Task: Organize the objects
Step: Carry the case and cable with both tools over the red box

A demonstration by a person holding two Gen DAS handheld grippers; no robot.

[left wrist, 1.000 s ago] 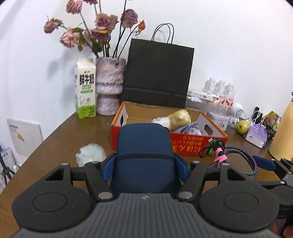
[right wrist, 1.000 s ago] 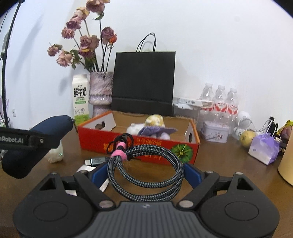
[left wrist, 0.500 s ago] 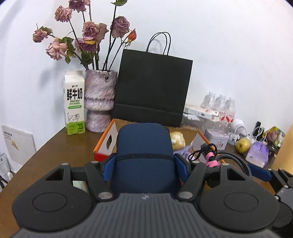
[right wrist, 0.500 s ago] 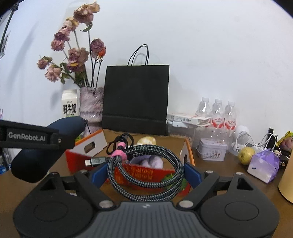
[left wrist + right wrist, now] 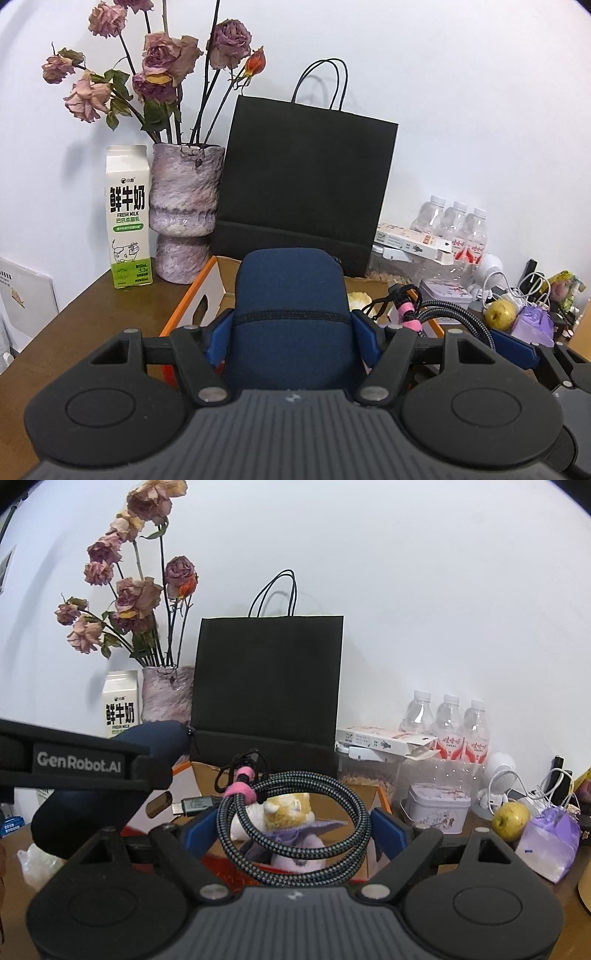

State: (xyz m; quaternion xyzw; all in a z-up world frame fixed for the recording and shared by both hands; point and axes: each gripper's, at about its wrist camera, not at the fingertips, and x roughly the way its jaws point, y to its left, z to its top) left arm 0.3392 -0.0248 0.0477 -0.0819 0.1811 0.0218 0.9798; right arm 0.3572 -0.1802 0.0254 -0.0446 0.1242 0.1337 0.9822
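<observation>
Closest to the cameras, the left gripper (image 5: 291, 328) was clamped on a navy pouch (image 5: 291, 295) and the right gripper (image 5: 293, 830) was clamped on a coiled cable (image 5: 295, 823) with a pink tie, both held in the air above the near edge of the orange box (image 5: 192, 306). Inside the box lay a plush toy (image 5: 288, 812). Further back, against the wall, stood a milk carton (image 5: 128, 218), a vase (image 5: 184, 206) of dried roses, a black bag (image 5: 306, 184) and three bottles (image 5: 448, 723).
</observation>
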